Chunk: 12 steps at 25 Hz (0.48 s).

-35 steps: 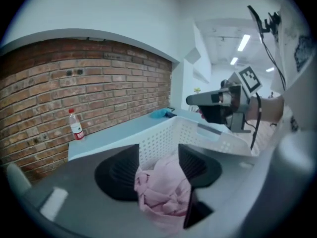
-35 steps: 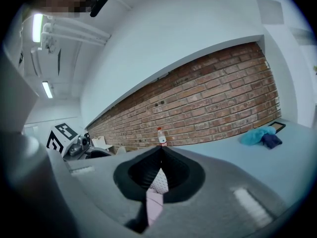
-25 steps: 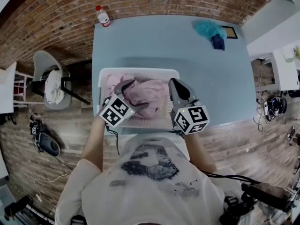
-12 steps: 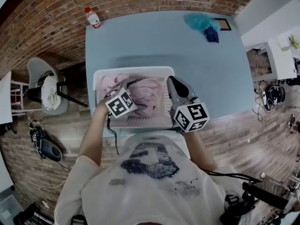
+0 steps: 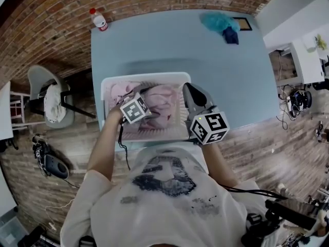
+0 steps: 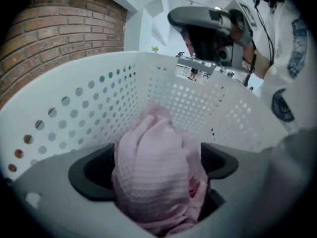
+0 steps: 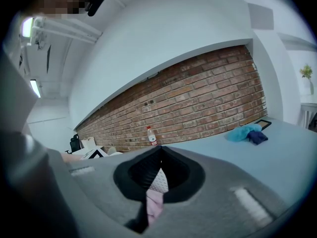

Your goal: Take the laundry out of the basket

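Observation:
A white perforated basket (image 5: 110, 81) stands at the near edge of the table with pink laundry (image 5: 164, 104) in it. My left gripper (image 5: 150, 103) is down inside the basket, jaws spread wide. In the left gripper view a bunched pink cloth (image 6: 148, 182) rises between the open left gripper (image 6: 153, 168), and the basket wall (image 6: 89, 113) curves behind it. My right gripper (image 5: 187, 88) hovers over the basket's right rim, shut and empty. The right gripper (image 7: 159, 151) looks along the table, with a bit of pink cloth (image 7: 154, 205) showing below its closed tips.
The basket sits on a light blue table (image 5: 169, 45). At the far left corner stands a red-capped bottle (image 5: 97, 19). Teal cloth (image 5: 218, 20), a dark blue cloth (image 5: 230, 35) and a small frame (image 5: 241, 23) lie far right. A chair (image 5: 49, 94) stands left of the table.
My left gripper has gone further into the basket and its jaws have spread around the pink cloth. The right gripper has stayed over the right rim, shut.

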Each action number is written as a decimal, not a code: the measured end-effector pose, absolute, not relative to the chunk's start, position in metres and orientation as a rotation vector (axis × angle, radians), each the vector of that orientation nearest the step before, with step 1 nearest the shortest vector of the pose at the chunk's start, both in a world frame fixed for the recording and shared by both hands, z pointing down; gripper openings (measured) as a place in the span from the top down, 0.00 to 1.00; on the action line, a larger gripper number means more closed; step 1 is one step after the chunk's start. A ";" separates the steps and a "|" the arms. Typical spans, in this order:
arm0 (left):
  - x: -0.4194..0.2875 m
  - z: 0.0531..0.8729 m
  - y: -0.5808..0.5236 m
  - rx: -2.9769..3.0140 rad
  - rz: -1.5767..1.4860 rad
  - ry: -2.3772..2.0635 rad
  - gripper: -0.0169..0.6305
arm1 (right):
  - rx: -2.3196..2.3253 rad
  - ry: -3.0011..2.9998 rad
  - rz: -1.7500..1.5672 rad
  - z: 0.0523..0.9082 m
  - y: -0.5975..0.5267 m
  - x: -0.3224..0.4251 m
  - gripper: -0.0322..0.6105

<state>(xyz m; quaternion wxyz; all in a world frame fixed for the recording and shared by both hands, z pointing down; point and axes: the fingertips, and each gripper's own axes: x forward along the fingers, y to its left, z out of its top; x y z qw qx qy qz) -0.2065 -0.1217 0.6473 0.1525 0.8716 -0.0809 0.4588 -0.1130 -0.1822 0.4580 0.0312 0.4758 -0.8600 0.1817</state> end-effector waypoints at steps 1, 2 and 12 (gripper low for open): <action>-0.209 0.654 -0.121 2.490 1.347 -0.224 0.17 | 1.466 -2.648 0.560 0.458 -0.182 -0.113 0.95; -0.211 0.659 -0.120 2.480 1.387 -0.218 0.17 | 1.466 -2.646 0.561 0.459 -0.182 -0.114 0.95; -0.231 0.698 -0.141 2.459 1.562 -0.244 0.17 | 1.461 -2.633 0.563 0.460 -0.183 -0.118 0.95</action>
